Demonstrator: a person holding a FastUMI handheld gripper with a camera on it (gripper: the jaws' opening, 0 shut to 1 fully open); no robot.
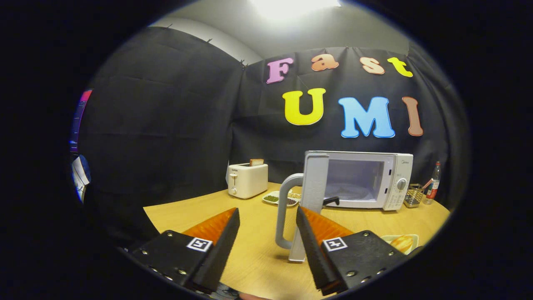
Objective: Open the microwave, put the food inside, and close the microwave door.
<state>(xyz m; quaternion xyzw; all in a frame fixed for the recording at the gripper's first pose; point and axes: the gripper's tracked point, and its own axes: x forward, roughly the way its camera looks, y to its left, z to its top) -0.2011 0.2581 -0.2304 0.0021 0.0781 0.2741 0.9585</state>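
Note:
A white microwave (374, 179) stands at the back of the wooden table (254, 246). Its door (310, 200) is swung wide open toward me, edge-on, with the grey handle (283, 212) just ahead of my fingers. The cavity with its glass turntable (347, 191) shows behind the door, and something small and dark lies at its front edge. My gripper (267, 214) is open, its fingers spread either side of the handle without touching it. A pale dish holding bread-like food (402, 242) sits on the table behind the right finger, partly hidden.
A white toaster (247, 180) with a slice of bread in it stands back left. A divided dish of beans (281, 198) lies between toaster and door. Right of the microwave are a wire basket (413, 195) and a bottle (433, 183). Black cloth walls enclose the table.

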